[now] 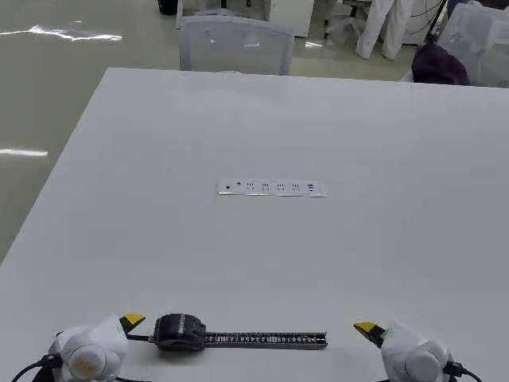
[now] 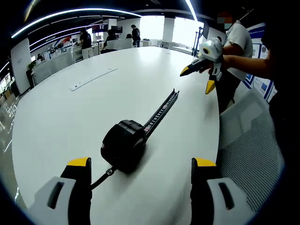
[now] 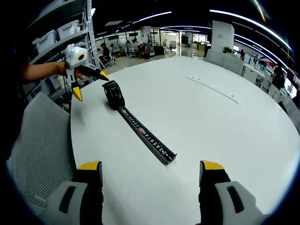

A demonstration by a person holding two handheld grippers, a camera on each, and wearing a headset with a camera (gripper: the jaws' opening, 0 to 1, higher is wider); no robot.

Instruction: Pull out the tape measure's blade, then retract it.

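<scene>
A black tape measure point(image 1: 180, 332) lies on the white table near its front edge, its dark blade point(image 1: 266, 340) pulled out to the right and flat on the surface. My left gripper point(image 1: 127, 322) stands open just left of the case, not touching it; the case point(image 2: 123, 144) sits ahead of and between its yellow-tipped jaws. My right gripper point(image 1: 364, 329) is open a short way right of the blade's end hook point(image 3: 169, 157). The blade point(image 3: 145, 134) runs from there back to the case point(image 3: 113, 93). Each gripper shows in the other's view: the right gripper point(image 2: 199, 77) and the left gripper point(image 3: 86, 79).
A white power strip point(image 1: 271, 188) lies flat in the middle of the table point(image 1: 262, 119). A grey chair point(image 1: 235, 45) stands at the far edge. A mesh chair point(image 3: 37, 150) sits close by the near table edge. People stand in the background.
</scene>
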